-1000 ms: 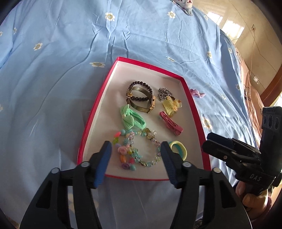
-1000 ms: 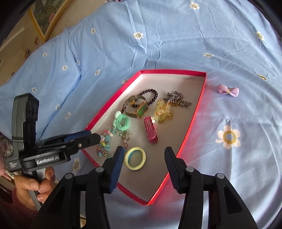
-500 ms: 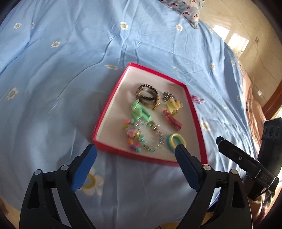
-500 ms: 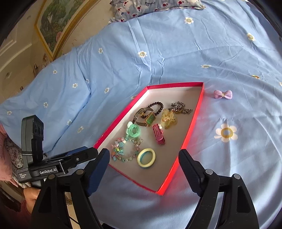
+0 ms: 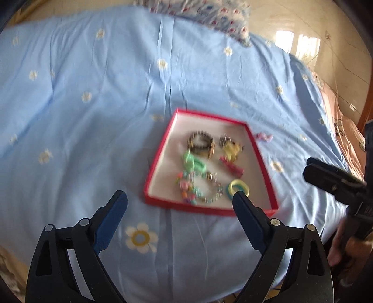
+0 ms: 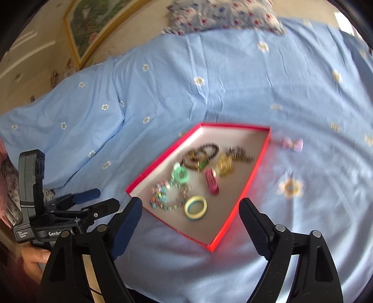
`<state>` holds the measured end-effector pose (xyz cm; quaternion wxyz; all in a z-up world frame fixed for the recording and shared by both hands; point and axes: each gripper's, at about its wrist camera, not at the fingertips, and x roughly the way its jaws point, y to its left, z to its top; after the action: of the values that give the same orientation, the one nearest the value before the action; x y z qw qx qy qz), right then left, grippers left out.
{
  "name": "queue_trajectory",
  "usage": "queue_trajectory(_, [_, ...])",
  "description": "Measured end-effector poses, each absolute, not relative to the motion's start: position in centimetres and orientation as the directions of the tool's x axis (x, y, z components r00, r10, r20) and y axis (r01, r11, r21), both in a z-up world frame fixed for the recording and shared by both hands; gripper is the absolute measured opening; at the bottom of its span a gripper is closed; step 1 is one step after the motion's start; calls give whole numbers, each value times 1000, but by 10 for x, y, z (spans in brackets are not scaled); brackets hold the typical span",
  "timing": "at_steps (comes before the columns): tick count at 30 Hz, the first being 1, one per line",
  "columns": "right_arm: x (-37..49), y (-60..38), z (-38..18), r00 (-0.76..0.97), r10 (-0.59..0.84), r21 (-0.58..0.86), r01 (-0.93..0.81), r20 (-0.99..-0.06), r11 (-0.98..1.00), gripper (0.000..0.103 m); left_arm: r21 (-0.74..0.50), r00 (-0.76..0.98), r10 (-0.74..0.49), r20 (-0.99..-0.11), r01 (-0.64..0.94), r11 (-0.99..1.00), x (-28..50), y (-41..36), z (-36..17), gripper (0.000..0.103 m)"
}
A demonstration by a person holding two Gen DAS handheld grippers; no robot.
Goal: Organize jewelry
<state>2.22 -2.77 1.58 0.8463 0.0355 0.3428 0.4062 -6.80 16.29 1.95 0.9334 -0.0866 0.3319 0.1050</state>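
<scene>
Bare sheet (image 5: 186, 247) btwn both grippers & red tray (image 5: 209, 209).

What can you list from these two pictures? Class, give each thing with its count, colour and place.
Tray: one, red rim, pale floor, on the bedspread.
Ring: one, yellow and teal, near end of the tray.
Clip: one, dark pink, mid tray.
Beaded bracelet: one, mixed colours, left of the ring.
Green piece: one, beyond the bracelet.
Yellow piece: one, right of the watch.
Watch: one, bronze, far half.
Dark beads: one loop, behind the watch.
Chain: one, silvery, far right of the tray.
Bow: one, lilac, outside the tray.
Bedspread: one, blue, flowered.
Pillow: one, patterned, far end.
Painting: one, on the wall.
Left gripper: open.
Right gripper: open.
</scene>
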Motion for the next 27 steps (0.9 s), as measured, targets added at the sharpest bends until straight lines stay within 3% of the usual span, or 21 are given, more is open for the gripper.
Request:
queue_trajectory(1, [22, -30, 26, 451, 715, 326, -670, -535, 667, 95, -83, 766, 148, -626, -254, 964, -69, 163, 24, 103])
queue_trajectory(3, [21, -35, 40, 479, 715, 311, -673, -508, 672, 103, -45, 775, 187, -604, -268, 962, -69, 161, 32, 103])
queue_trajectory(6, [19, -37, 46, 512, 703, 296, -661, -494, 689, 103, -18, 765, 228, -603, -298, 954, -65, 161, 27, 103])
queue_trajectory(11, [14, -34, 17, 508, 688, 308, -640, -518, 704, 103, -83, 761, 197, -619, -313, 946, -66, 163, 9, 103])
queue_trajectory(18, [9, -30, -22, 496, 649, 292, -617, -576, 731, 103, -59, 739, 211, -640, -321, 945, -64, 154, -9, 103])
queue_trajectory(27, [9, -39, -27, 532, 627, 275, -596, -568, 755, 103, -17, 726, 248, -641, -337, 941, -67, 148, -20, 103])
